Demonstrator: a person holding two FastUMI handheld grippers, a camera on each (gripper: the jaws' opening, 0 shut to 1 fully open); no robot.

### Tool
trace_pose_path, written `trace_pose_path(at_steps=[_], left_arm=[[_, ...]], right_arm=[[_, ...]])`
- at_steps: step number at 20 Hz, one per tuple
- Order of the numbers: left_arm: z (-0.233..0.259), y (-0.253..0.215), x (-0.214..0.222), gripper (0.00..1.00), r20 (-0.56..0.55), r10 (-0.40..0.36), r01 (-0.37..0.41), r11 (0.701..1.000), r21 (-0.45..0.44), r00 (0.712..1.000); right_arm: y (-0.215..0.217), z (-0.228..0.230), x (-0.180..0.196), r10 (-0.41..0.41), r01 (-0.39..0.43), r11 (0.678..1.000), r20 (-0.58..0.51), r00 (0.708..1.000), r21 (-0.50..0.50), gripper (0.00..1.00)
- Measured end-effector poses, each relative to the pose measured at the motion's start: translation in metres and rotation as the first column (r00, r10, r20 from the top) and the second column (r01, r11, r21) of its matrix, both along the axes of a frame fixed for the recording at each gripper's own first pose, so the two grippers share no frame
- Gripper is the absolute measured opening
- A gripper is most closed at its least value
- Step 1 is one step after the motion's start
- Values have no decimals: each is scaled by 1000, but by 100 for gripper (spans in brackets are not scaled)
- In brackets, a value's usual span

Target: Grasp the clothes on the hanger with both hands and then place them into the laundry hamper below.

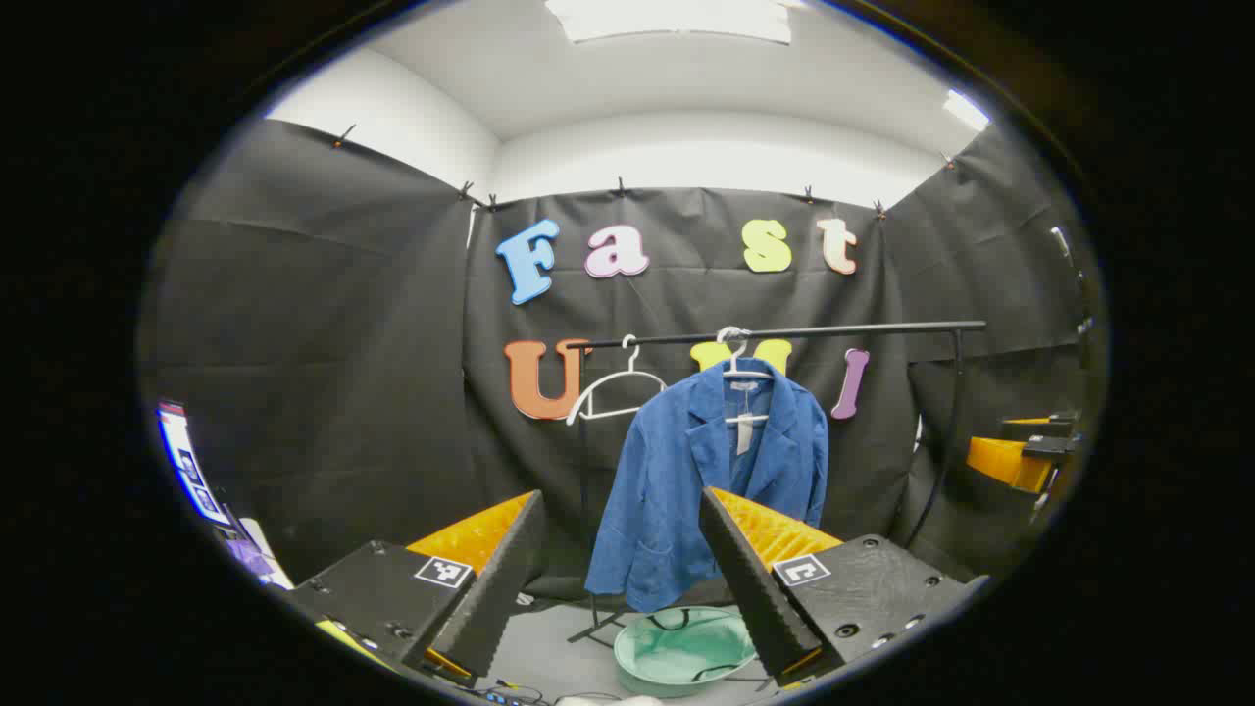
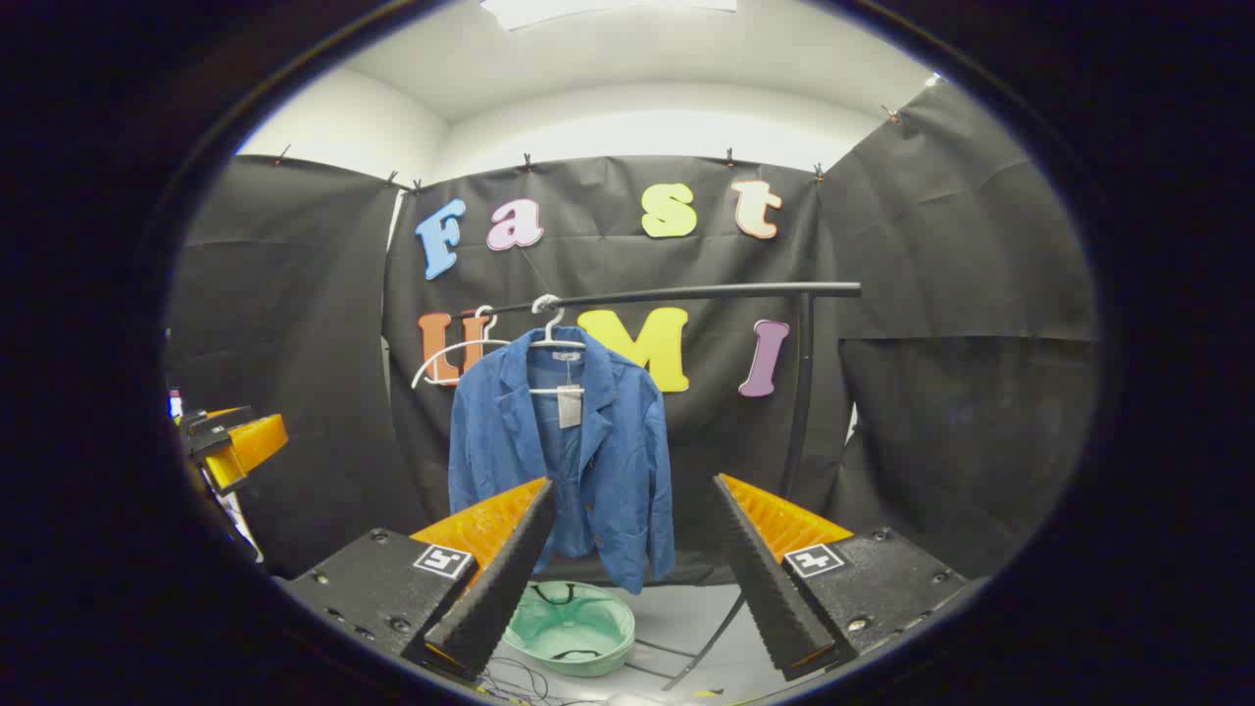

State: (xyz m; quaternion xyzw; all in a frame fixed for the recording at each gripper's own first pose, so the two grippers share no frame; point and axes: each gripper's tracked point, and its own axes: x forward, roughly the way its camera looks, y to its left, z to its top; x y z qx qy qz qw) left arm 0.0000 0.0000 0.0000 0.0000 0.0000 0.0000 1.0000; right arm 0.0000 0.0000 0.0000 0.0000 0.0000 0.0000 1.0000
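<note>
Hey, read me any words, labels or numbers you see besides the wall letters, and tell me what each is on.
White paper tag on the blue fabric jacket: too small to read.
Square black-and-white markers on the left claw and right claw: patterns, no words.
Lit screen at the edge: blurred.

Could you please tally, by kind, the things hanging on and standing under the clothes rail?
Jackets: 1, blue jacket on a white hanger.
Hangers: 2, that one plus an empty hanger beside it.
Hampers: 1, green hamper on the floor below.
Rails: 1, black rail.
Total: 5.
</note>
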Motion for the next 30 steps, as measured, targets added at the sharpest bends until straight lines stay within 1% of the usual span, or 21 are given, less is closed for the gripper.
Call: trace_pose_path(at_steps=[4, 6, 10, 15, 17, 20, 23, 27, 30], left_arm=[[8, 2, -5, 100, 16, -11, 11, 1000, 20, 1000], [10, -2, -10, 100, 23, -23, 23, 999, 22, 999], [15, -11, -15, 100, 31, -54, 52, 998, 33, 998], [15, -20, -16, 100, 32, -82, 82, 996, 20, 996], [12, -24, -11, 100, 27, -89, 89, 996, 18, 996], [7, -32, -3, 100, 14, -91, 91, 996, 20, 996], [0, -46, 16, 100, 13, -99, 99, 995, 21, 995], [-3, -60, 52, 99, 30, -80, 80, 997, 17, 996], [-10, -77, 91, 100, 32, -74, 73, 997, 24, 997]], right_arm=[[5, 7, -10, -9, 10, 999, 25, 1000, -34, 100], [7, 10, -18, -13, 14, 999, 38, 999, -29, 100], [5, 7, -21, -16, 17, 1000, 33, 999, -14, 100], [4, -7, -29, -20, 21, 999, 19, 1000, -32, 100], [3, -10, -27, -22, 22, 999, 16, 1000, -34, 100], [2, -15, -12, -16, 16, 999, 1, 1000, -38, 100], [7, -22, 11, 13, -13, 999, -4, 1000, -48, 100], [8, -32, 58, 51, -52, 997, -24, 998, -50, 100], [6, -36, 102, 72, -73, 996, -28, 997, -44, 100]])
